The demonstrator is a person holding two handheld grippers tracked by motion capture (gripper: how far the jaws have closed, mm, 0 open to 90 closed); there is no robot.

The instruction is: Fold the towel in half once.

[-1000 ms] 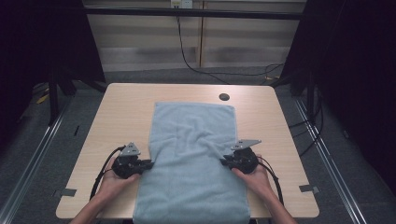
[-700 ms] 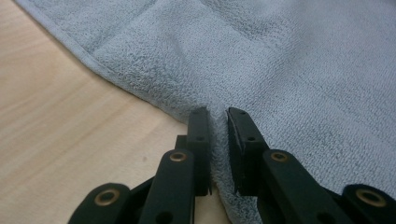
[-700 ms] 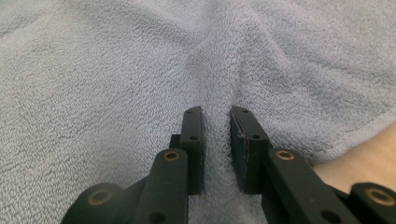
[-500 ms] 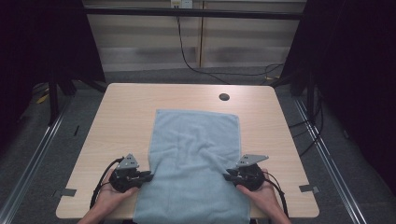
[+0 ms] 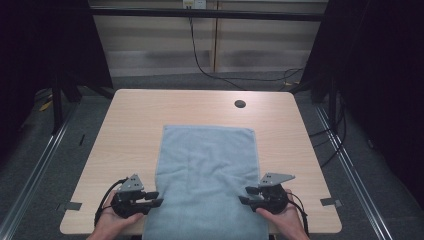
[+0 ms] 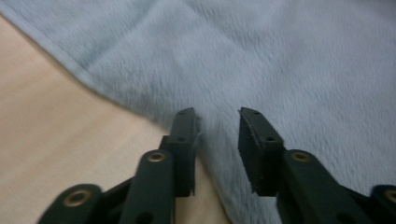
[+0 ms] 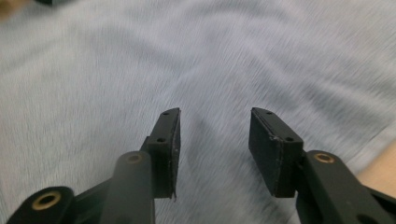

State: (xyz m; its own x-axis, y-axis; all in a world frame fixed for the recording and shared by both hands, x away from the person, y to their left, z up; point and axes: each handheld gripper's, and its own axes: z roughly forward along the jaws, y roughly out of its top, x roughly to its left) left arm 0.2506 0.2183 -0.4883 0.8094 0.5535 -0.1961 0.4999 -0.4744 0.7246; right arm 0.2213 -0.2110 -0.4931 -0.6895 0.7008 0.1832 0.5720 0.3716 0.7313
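The light blue towel point(image 5: 206, 175) lies flat on the wooden surface point(image 5: 130, 130). Its far edge sits about halfway up the surface, and its near end hangs over the edge closest to me. A few soft wrinkles run down the towel's middle.

My left hand-held gripper point(image 5: 151, 199) is at the towel's left edge, near the bottom. Its jaws have just been opening. In the left gripper view there is a gap between the two black pads point(image 6: 256, 144). The towel's edge runs under that gap, but nothing is pinched. One pad is over the bare wood and the other is over the towel.

My right hand-held gripper point(image 5: 246, 195) is at the towel's right edge, straight across from the left one. Its jaws have just been opening too, and they stand a bit wider. In the right gripper view the towel point(image 7: 196, 70) lies under the jaws, and the pads do not press on it.

A small dark hole point(image 5: 240, 104) is in the surface beyond the towel's far right corner.
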